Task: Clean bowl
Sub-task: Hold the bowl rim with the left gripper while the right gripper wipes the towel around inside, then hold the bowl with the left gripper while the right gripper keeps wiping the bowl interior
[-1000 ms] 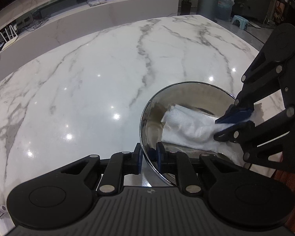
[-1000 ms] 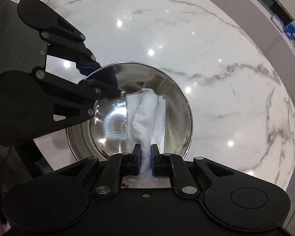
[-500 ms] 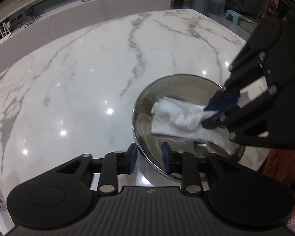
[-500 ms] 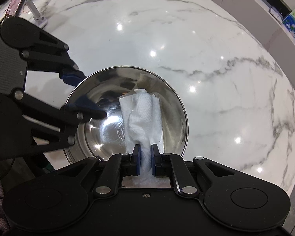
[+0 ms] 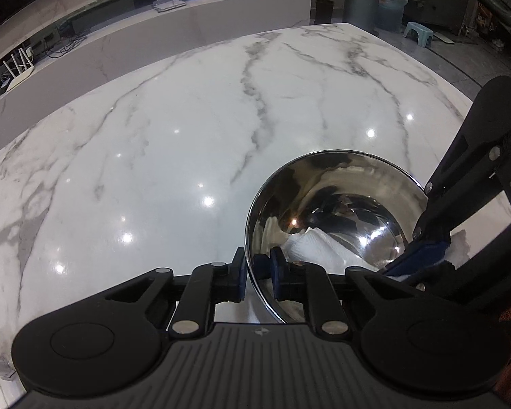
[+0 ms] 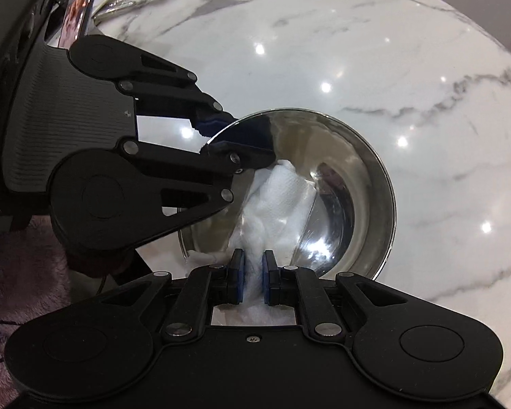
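A shiny steel bowl (image 5: 337, 184) (image 6: 354, 184) is tipped up on the marble table, its mouth facing right. My left gripper (image 5: 258, 272) is shut on the bowl's near rim, one finger inside and one outside; it also shows in the right wrist view (image 6: 228, 133). My right gripper (image 6: 253, 281) is shut on a crumpled white paper towel (image 6: 279, 201), which lies against the inner wall of the bowl. In the left wrist view the towel (image 5: 316, 248) sits low in the bowl and the right gripper (image 5: 422, 259) reaches in from the right.
The white marble table (image 5: 187, 136) spreads to the left and far side. Packets and a photo card (image 6: 81, 17) lie at the table's far left edge. A long low counter (image 5: 173, 20) stands beyond the table. A fuzzy pink cloth (image 6: 20, 255) lies below the left gripper.
The bowl has tipped up steeply in the left gripper's hold. The towel has slid lower and toward the near wall with the right gripper.
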{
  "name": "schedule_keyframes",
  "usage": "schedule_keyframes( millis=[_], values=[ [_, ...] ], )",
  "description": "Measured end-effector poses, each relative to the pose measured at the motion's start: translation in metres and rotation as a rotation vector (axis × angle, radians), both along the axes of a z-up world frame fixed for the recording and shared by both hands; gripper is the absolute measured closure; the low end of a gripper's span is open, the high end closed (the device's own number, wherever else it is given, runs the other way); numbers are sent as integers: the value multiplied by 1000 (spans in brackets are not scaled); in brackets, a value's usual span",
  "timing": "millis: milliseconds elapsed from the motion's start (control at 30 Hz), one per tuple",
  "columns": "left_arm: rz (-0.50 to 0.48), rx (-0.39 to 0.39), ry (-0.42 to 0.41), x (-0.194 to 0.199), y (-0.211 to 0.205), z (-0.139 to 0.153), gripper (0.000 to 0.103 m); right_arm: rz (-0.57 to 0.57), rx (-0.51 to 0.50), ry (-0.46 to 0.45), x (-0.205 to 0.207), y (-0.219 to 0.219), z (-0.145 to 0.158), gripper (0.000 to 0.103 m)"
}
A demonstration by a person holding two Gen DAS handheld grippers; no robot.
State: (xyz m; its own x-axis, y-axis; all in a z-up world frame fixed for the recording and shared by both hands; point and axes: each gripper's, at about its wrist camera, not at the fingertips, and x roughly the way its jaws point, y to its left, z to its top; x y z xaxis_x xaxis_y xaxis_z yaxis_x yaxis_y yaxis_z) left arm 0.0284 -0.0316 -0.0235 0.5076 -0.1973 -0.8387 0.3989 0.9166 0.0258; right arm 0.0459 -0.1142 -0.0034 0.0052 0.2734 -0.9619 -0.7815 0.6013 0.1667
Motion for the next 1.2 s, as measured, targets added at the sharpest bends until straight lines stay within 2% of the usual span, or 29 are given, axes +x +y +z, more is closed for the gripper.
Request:
schedule_keyframes(
  millis=[133, 267, 367, 467, 533, 667, 833, 1100, 1200],
  values=[
    [-7, 8, -6, -1, 0, 0, 90, 39, -76, -73, -7, 6, 1, 94],
    [-14, 6, -2, -2, 0, 0, 90, 85, -181, -243, -17, 15, 2, 95],
    [-10, 6, 0, -3, 0, 0, 90, 90, -196, -279, -19, 17, 0, 95],
    [5, -14, 18, -5, 1, -1, 88, 75, -185, -273, -18, 16, 0, 94],
    [13, -32, 33, -8, 2, -3, 80, 58, -174, -260, -16, 14, 0, 94],
    [96, -112, 84, -7, 10, -6, 73, 39, -163, -248, -13, 11, 1, 94],
    [152, -155, 102, -5, 16, -6, 69, 36, -155, -250, -14, 10, 0, 94],
    [153, -167, 113, -9, 16, -6, 68, 26, -140, -251, -16, -5, 2, 94],
    [150, -170, 111, -10, 16, -7, 75, 19, -134, -250, -19, -6, 5, 94]
  ],
)
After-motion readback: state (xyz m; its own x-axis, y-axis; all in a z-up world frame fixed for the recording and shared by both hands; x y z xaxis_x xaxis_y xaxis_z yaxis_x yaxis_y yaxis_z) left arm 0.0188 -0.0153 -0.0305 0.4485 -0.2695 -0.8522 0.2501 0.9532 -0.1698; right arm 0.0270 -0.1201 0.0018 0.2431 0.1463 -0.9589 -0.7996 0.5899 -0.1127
